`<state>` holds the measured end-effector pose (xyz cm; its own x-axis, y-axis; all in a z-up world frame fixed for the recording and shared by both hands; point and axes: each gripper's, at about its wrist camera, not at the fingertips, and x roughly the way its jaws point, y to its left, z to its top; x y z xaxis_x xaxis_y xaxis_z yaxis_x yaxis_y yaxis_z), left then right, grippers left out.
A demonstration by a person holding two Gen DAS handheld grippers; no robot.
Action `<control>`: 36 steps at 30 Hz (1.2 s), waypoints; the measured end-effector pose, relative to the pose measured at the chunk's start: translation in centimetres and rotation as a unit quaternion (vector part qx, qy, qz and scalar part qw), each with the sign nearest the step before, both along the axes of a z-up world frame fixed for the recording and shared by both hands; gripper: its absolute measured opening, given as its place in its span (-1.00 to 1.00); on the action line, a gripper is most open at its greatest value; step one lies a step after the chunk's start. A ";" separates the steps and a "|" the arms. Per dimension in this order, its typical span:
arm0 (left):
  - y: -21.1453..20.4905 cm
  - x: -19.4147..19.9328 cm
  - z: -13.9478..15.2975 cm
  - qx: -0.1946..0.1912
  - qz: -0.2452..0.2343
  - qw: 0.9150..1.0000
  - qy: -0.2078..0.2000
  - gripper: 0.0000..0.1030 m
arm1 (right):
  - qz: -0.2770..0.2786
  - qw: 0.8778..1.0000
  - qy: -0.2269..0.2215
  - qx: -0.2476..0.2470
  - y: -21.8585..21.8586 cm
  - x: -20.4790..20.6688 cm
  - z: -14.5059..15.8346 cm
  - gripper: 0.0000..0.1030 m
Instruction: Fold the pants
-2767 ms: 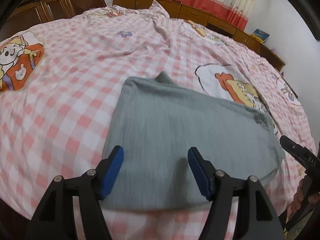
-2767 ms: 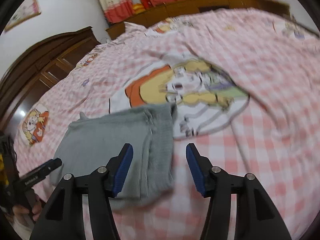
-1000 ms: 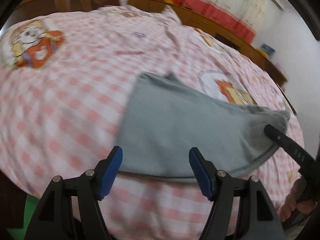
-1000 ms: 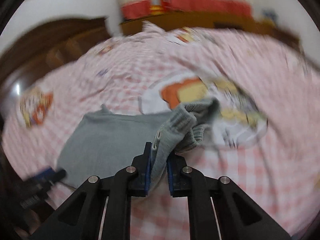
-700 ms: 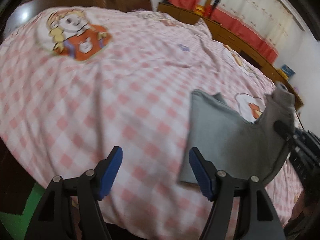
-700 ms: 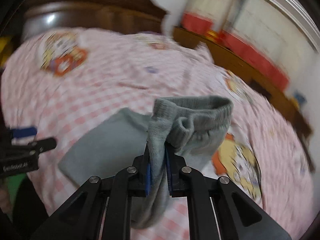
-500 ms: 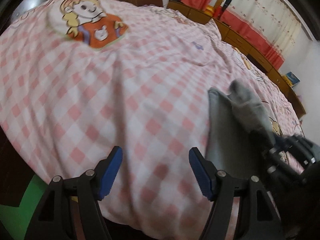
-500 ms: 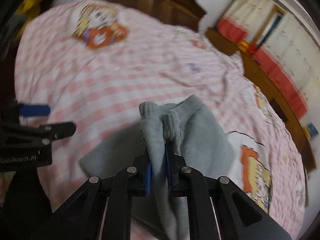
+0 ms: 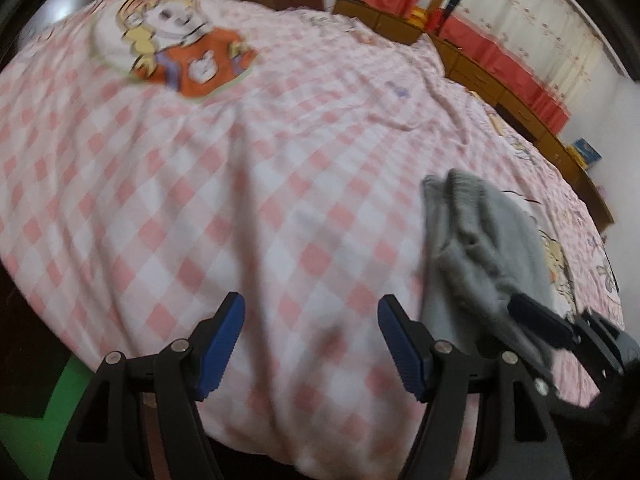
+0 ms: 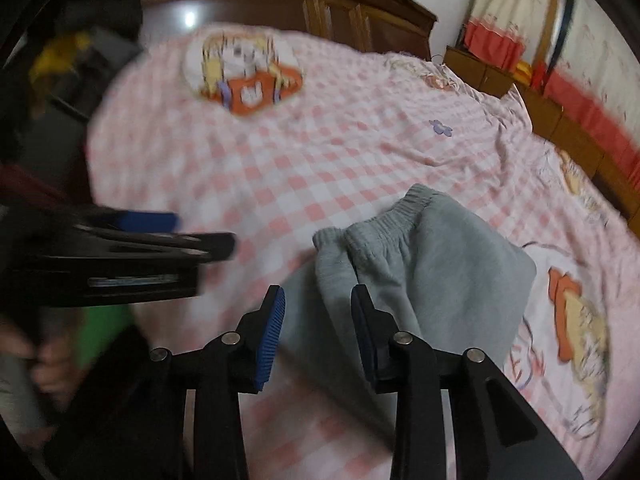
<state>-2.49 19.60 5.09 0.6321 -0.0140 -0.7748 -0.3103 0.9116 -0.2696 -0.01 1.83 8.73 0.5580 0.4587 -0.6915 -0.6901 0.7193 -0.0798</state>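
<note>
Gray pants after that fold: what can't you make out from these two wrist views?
- Near edge of the gray pants: right wrist view, hidden behind the right gripper.
- Lower layer and alignment: covered by the folded-over top.
- Pants in the left wrist view: blurred, partly behind the right gripper.
- Person's hand: motion-blurred.

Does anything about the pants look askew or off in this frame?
Yes. The grey pants lie bunched: the elastic waistband is doubled into two humps, not flat. The right tongs are open around the fabric; the left tongs are open over bare sheet.
</note>
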 end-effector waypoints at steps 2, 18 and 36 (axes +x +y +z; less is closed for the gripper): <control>-0.7 0.5 1.1 -0.007 -0.015 1.000 -0.014 0.40 | -0.012 1.000 0.005 0.026 -1.6 -0.1 1.1 -0.34; -7.0 10.6 -0.7 -0.045 -0.105 0.992 0.056 0.41 | -0.222 0.904 0.250 0.267 -13.5 9.8 -5.2 0.00; -12.5 6.1 2.2 -0.099 -0.184 0.977 -0.039 -0.28 | -0.174 0.937 0.139 0.270 -16.1 6.2 0.1 -0.59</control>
